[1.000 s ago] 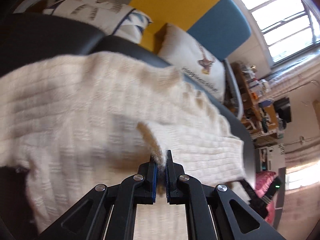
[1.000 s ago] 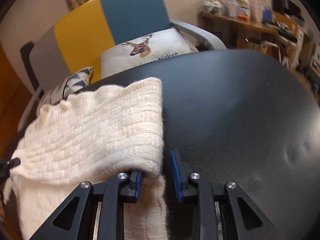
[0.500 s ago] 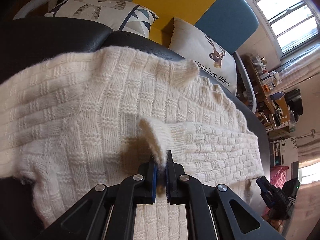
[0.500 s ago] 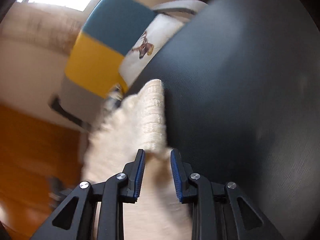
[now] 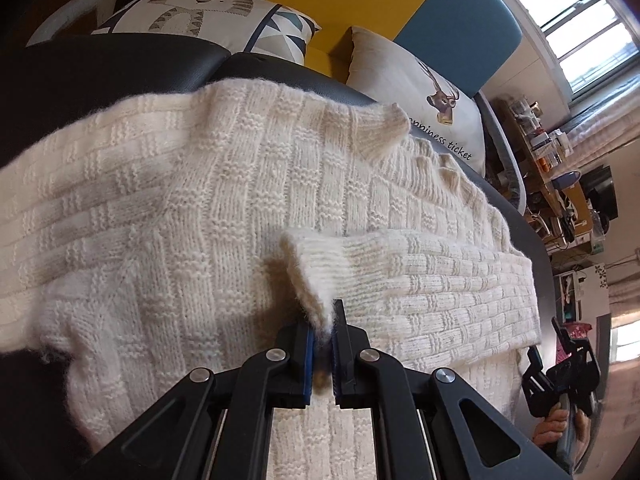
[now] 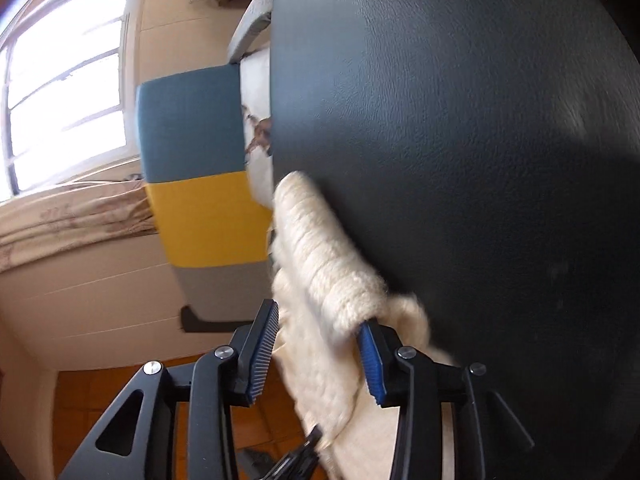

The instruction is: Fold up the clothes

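A cream knitted sweater [image 5: 200, 200] lies spread on a black padded surface [image 5: 120, 68]. One sleeve is folded across its body, and my left gripper [image 5: 326, 320] is shut on that sleeve's cuff [image 5: 316, 268], holding it slightly raised. In the right wrist view the sweater's folded edge [image 6: 316, 256] runs along the black surface [image 6: 480, 160]. My right gripper [image 6: 320, 320] is rolled on its side and its jaws are opening. The knit lies loosely between them, brushing one pad and clear of the other. The right gripper [image 5: 560, 360], held by a hand, also shows at the left view's lower right.
Behind the surface stands a chair with a yellow and blue back [image 5: 400, 8]. Two pillows lean on it, a patterned one [image 5: 200, 16] and a deer-print one [image 5: 420, 92]. A cluttered desk [image 5: 560, 184] and a window [image 5: 580, 12] are on the right. Orange floor [image 6: 120, 392] lies below the edge.
My right gripper rolled sharply, so its view turned sideways, and its jaws spread apart off the sweater's edge. The left gripper kept its hold on the cuff with little movement.
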The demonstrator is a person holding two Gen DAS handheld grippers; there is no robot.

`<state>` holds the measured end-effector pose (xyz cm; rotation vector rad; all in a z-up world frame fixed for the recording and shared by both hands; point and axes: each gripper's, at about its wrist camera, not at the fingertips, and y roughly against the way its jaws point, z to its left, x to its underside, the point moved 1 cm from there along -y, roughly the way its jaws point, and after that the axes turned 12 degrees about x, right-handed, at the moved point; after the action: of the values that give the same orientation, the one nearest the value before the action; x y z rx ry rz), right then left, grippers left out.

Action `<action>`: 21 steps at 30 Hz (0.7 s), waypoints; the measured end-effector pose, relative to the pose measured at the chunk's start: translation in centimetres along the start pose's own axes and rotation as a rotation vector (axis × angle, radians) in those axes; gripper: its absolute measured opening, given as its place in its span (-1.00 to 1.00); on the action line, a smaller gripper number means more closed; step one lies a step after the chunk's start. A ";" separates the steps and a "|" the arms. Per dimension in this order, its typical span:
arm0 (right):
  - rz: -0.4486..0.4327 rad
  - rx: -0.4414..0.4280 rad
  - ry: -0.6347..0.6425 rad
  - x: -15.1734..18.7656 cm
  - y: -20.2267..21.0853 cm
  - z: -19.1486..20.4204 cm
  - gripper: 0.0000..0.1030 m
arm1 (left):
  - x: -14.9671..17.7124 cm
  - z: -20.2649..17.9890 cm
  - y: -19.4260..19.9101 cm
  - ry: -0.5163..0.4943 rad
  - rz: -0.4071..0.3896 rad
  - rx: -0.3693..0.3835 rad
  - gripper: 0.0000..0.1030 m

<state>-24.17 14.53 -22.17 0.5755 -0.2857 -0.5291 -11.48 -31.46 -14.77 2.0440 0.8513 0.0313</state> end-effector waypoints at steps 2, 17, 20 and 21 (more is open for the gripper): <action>-0.075 0.085 0.133 0.2 0.5 1.6 -0.24 | 0.1 -0.3 0.2 -0.016 -0.018 -0.017 -0.86; 0.008 0.367 0.556 0.9 1.2 5.6 -0.31 | -0.8 0.7 0.8 0.028 -0.005 0.049 -0.85; 0.010 0.375 0.671 1.7 2.6 6.7 -0.31 | -1.2 1.6 1.8 0.083 -0.005 0.141 -0.82; 0.005 0.375 0.708 2.1 2.8 7.4 -0.31 | -1.4 1.9 2.2 0.097 -0.009 0.163 -0.78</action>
<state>-24.21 12.15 -14.36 1.0835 0.2960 -0.2388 -10.71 -34.42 -13.88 2.2056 0.9500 0.0583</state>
